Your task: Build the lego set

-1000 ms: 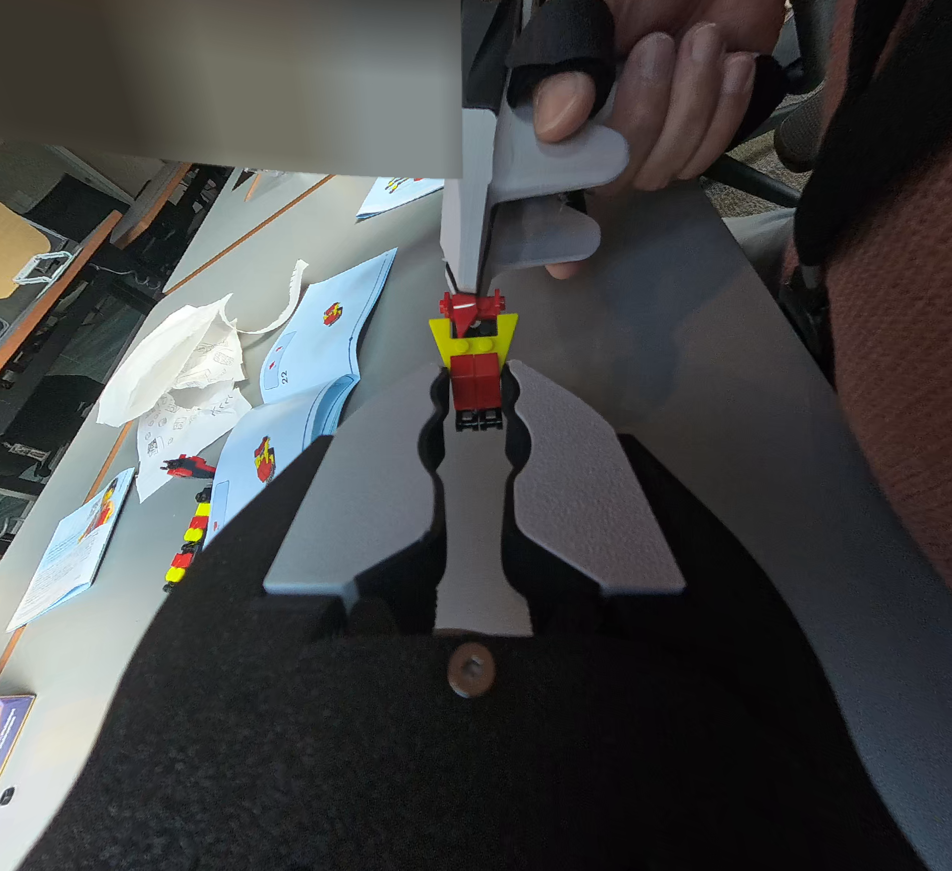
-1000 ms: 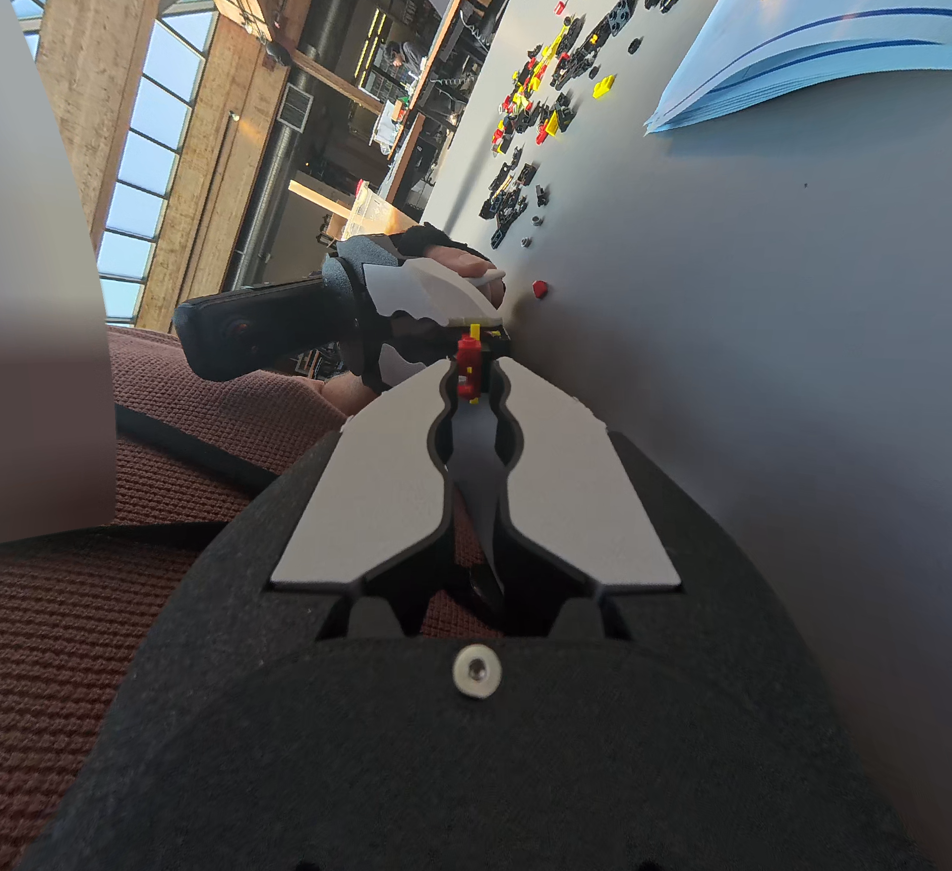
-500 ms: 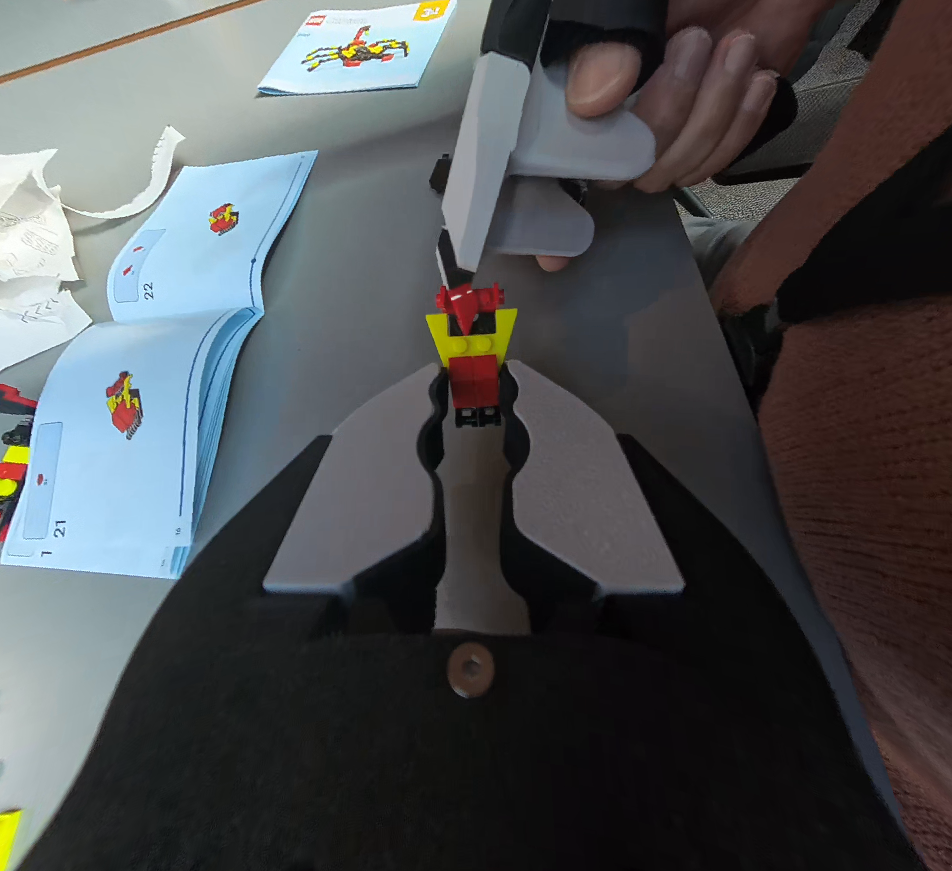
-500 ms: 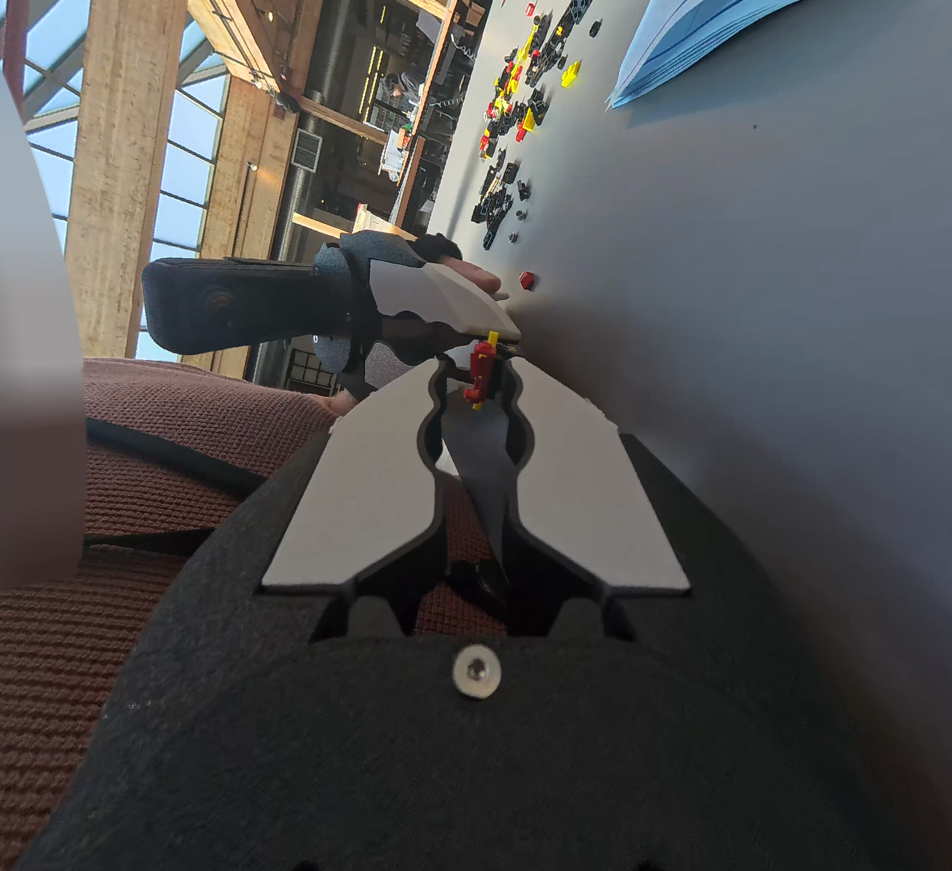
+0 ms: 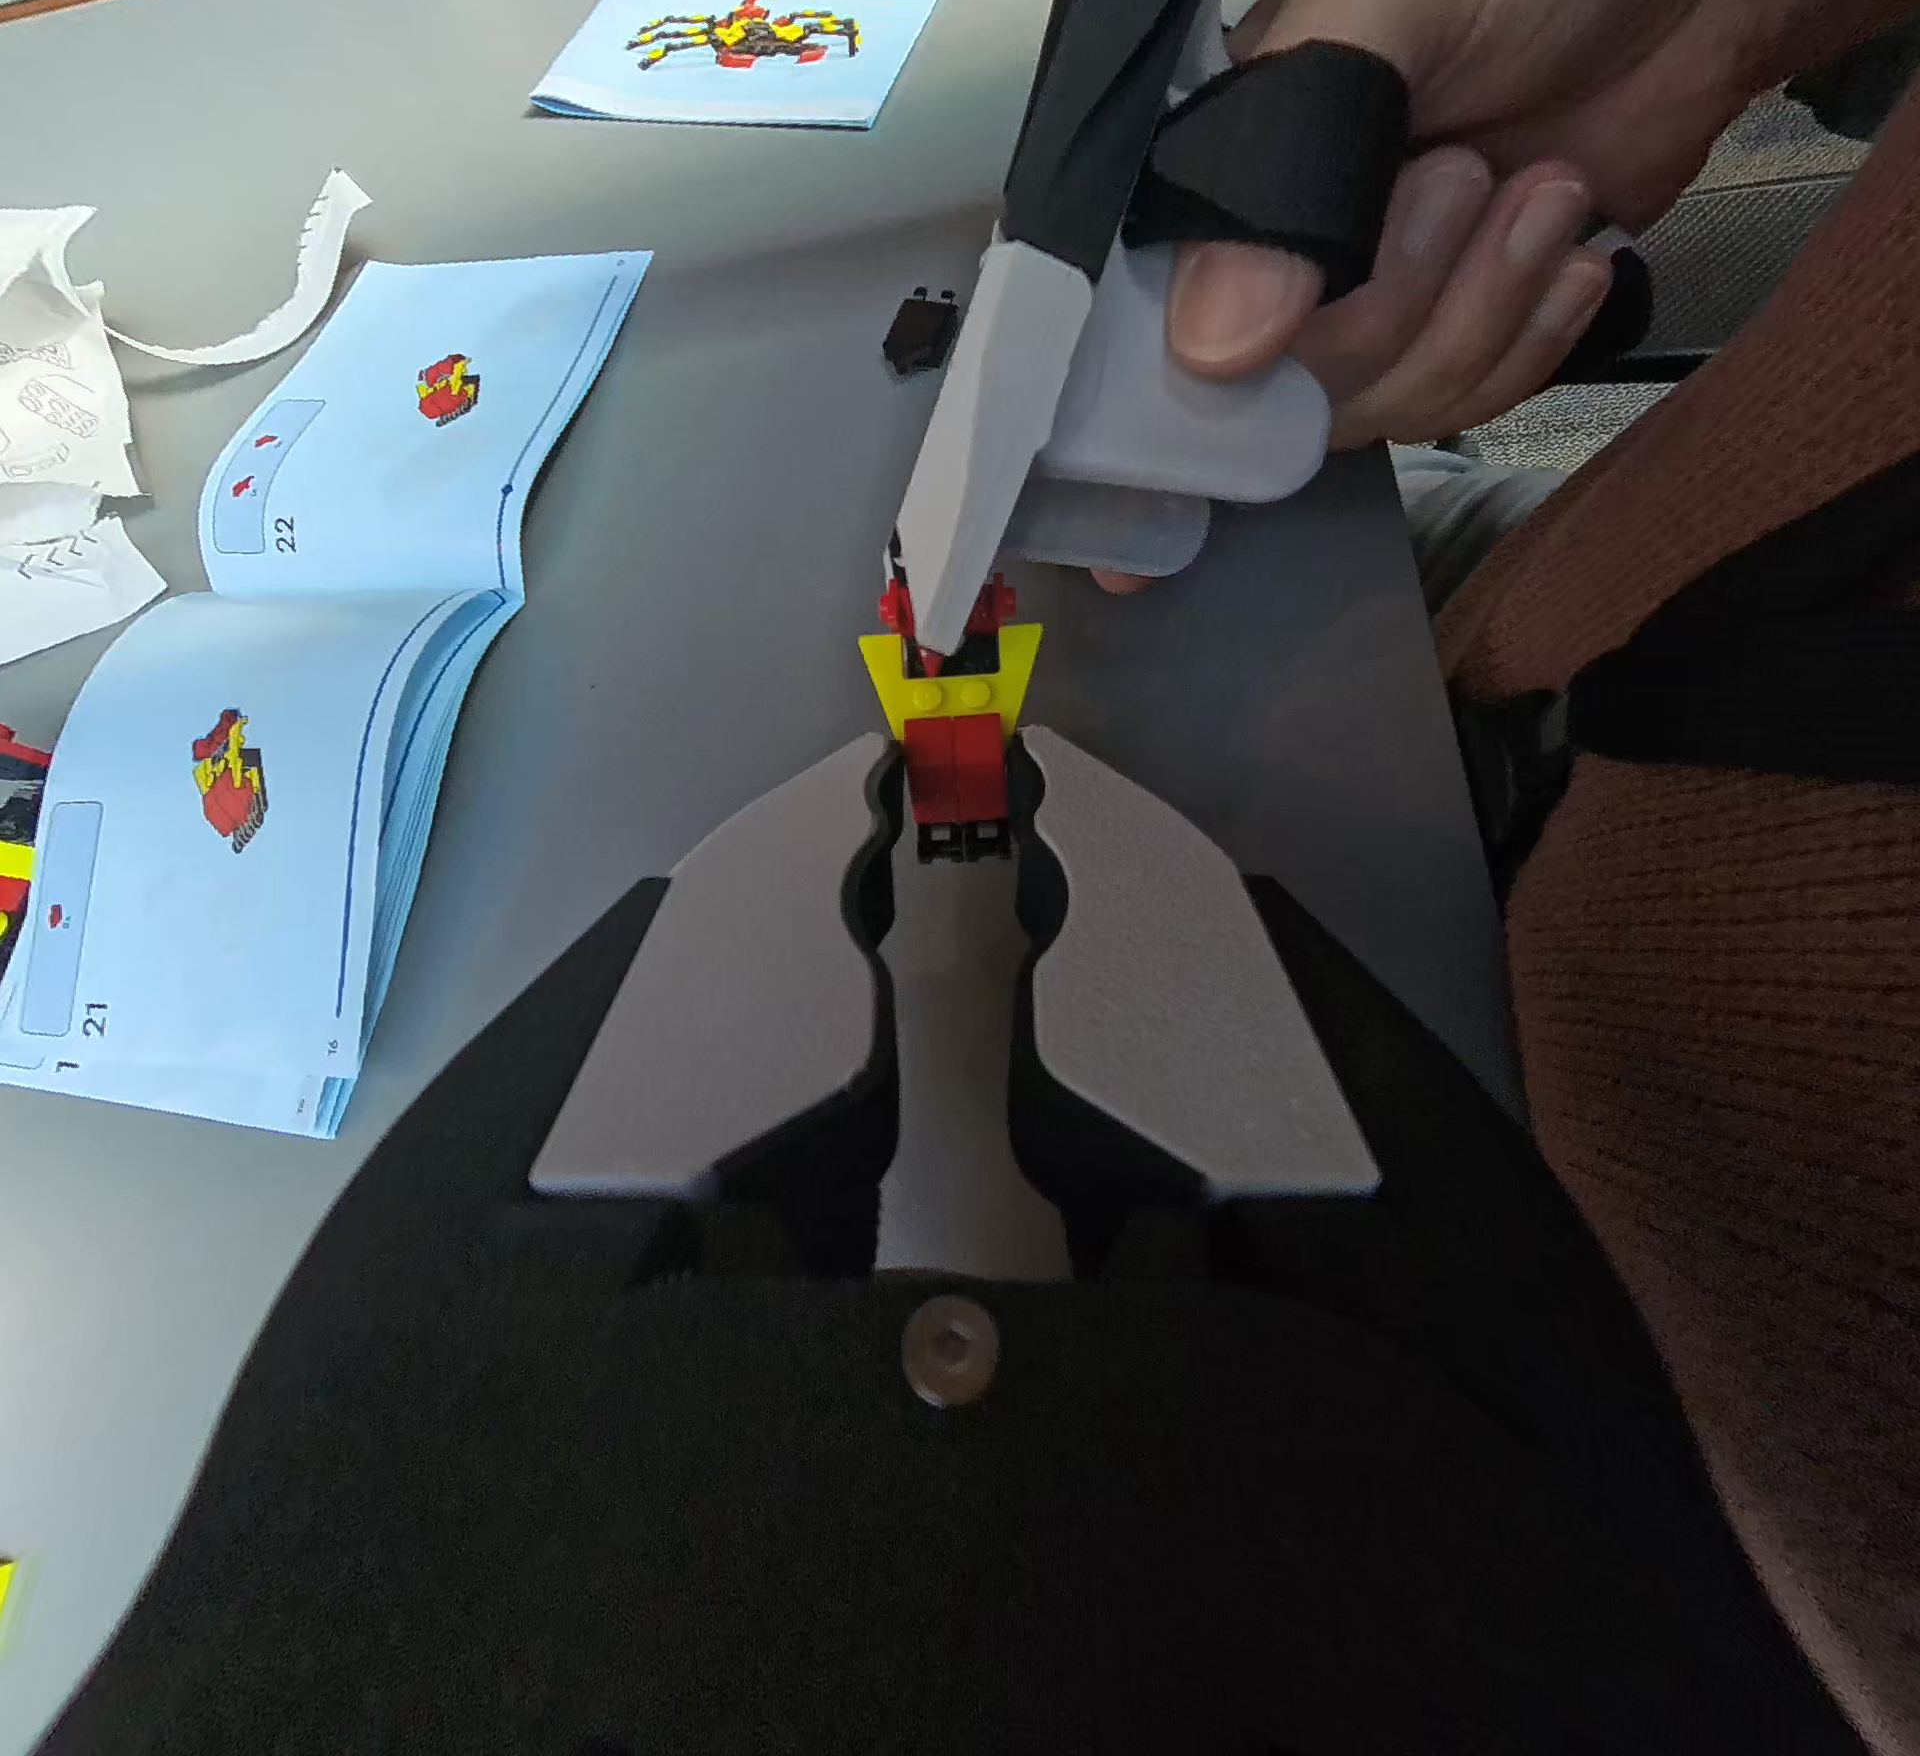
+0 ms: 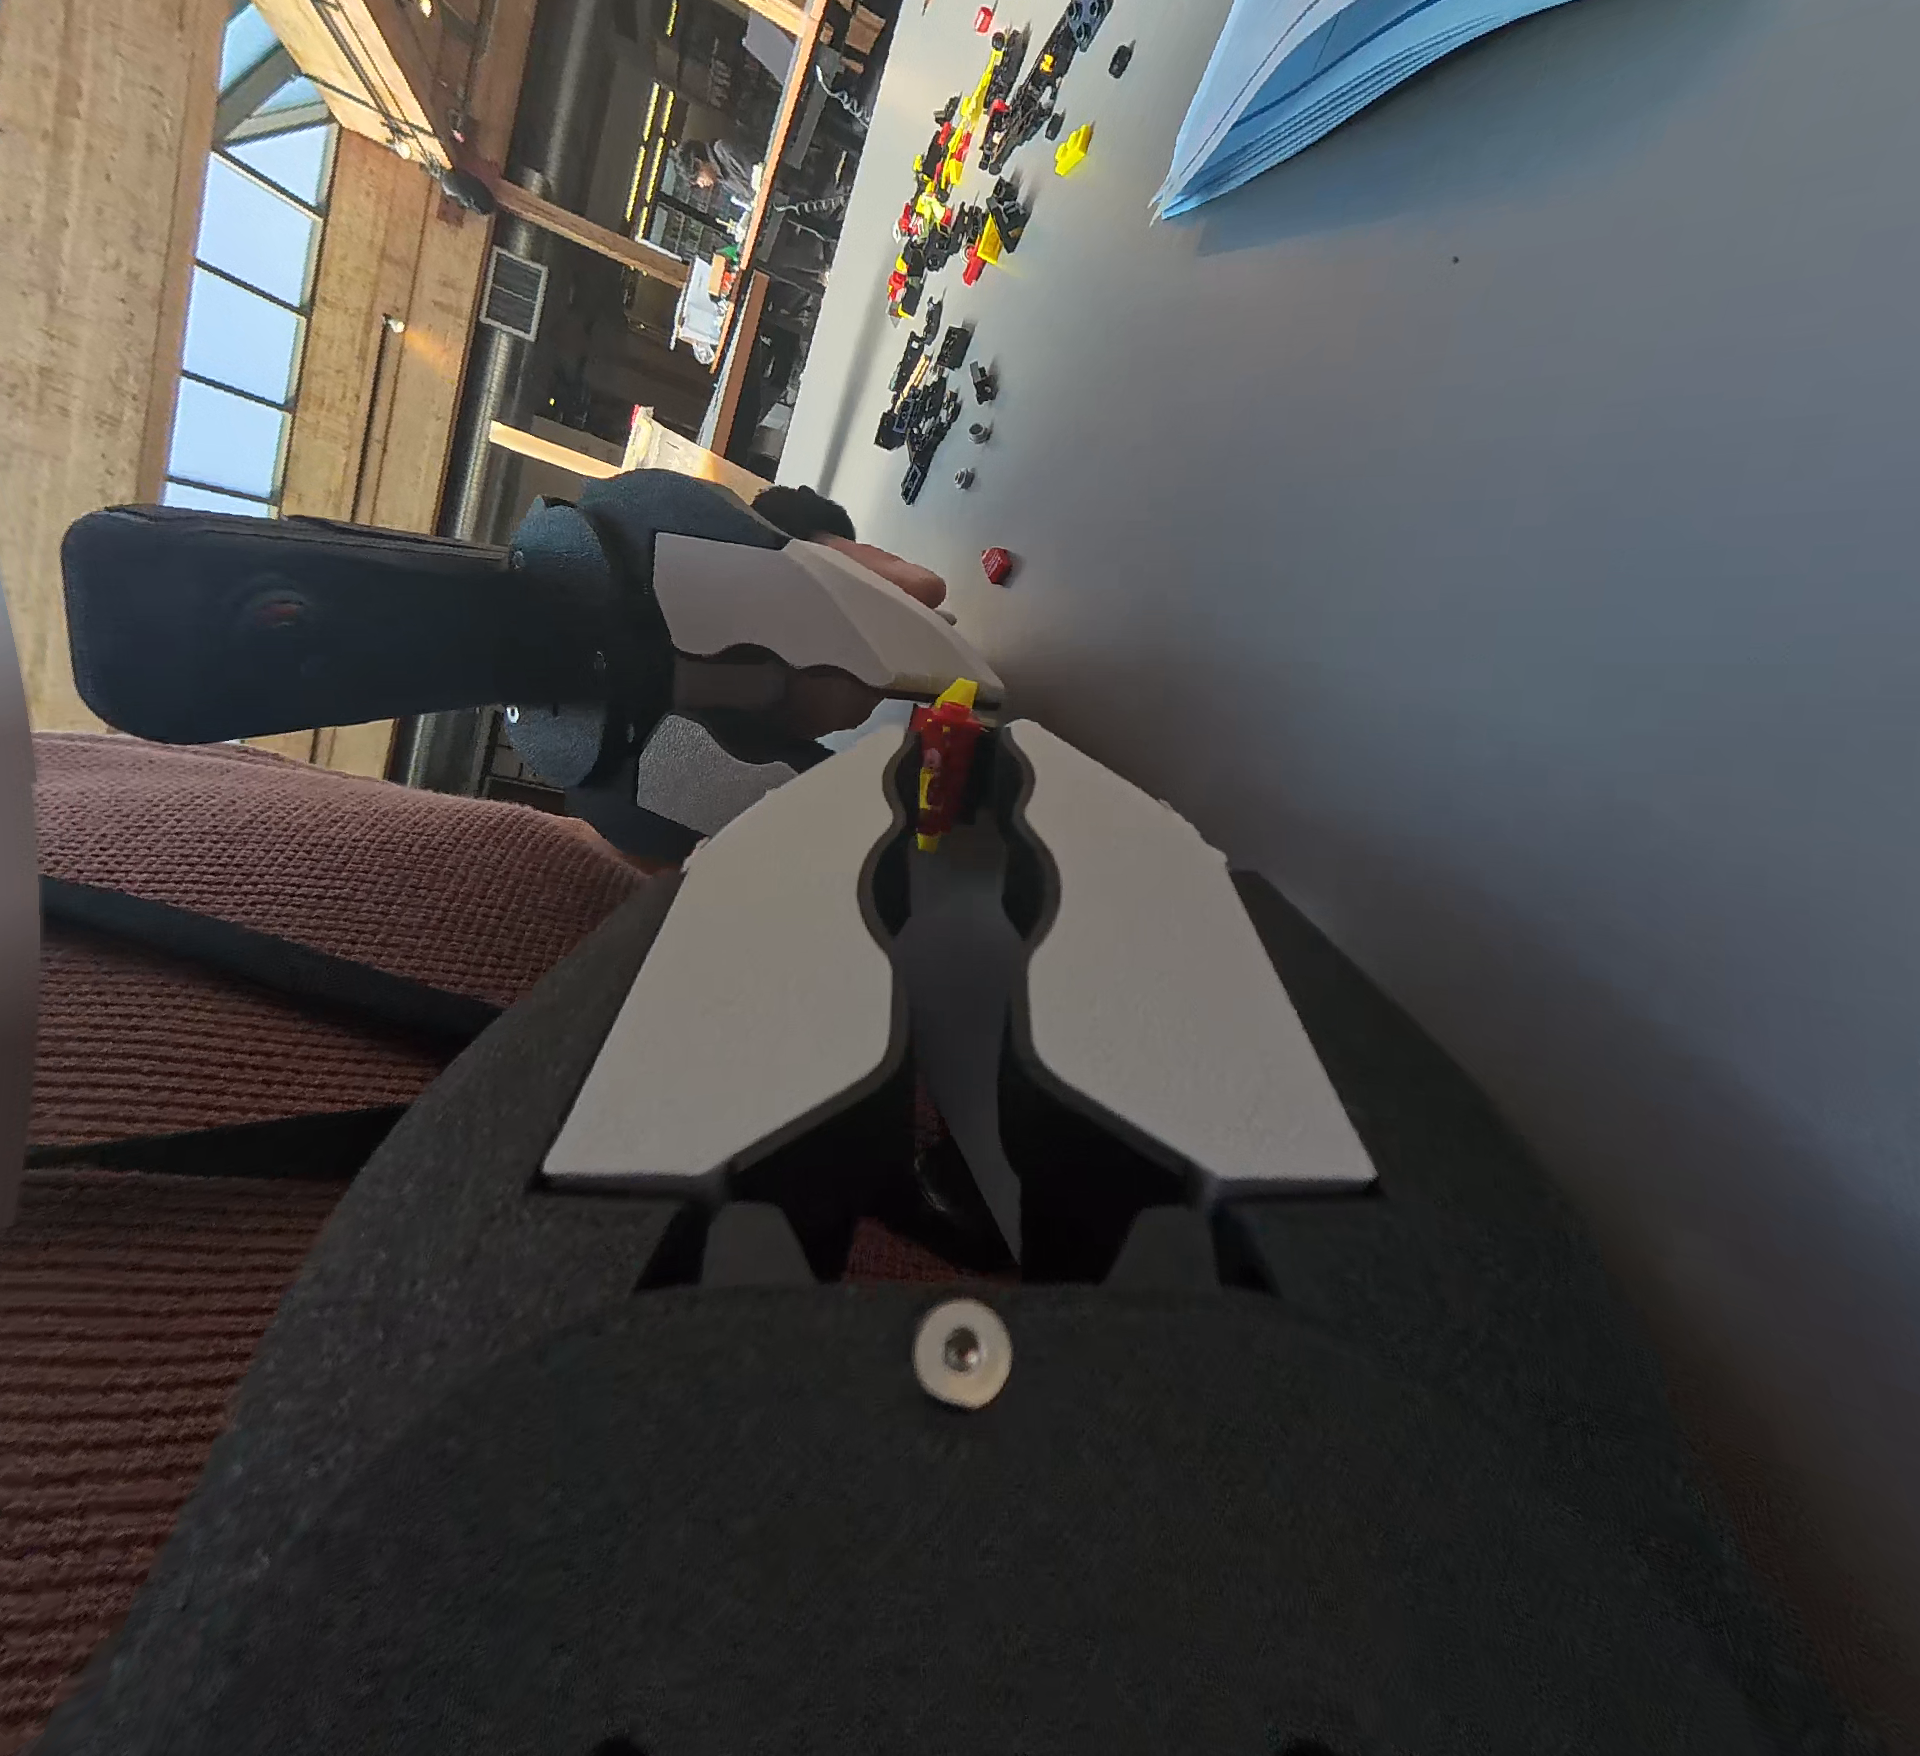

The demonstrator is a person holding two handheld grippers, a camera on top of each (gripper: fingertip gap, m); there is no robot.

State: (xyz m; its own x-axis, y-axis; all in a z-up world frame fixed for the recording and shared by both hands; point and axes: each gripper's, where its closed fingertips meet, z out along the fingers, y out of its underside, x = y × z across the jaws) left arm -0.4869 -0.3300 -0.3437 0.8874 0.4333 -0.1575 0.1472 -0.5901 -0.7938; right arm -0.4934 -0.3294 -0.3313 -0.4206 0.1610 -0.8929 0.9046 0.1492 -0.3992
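My left gripper [image 5: 956,752] is shut on a small lego assembly [image 5: 954,776] with a red body, a yellow wedge plate and a black underside, held above the grey table [image 5: 727,418]. My right gripper [image 5: 932,638] comes down from above with its fingers close together on a red piece [image 5: 890,603] at the assembly's far end. In the right wrist view, the right gripper [image 6: 961,738] has the red and yellow assembly [image 6: 940,771] between its tips, and the left gripper [image 6: 831,626] shows just behind it. How the red piece sits on the assembly is hidden by the fingers.
An open blue instruction booklet [image 5: 312,688] lies left, with a closed booklet [image 5: 748,23] farther back and torn white paper [image 5: 62,418] at the far left. A black piece [image 5: 920,337] lies beyond the assembly. Several loose bricks [image 6: 987,148] and a small red piece [image 6: 995,563] lie on the table. Left and right tips are no more than a few centimetres apart.
Both grippers have tilted and shifted over the table while still holding the assembly. The right gripper's tips have moved down into the notch of the yellow plate.
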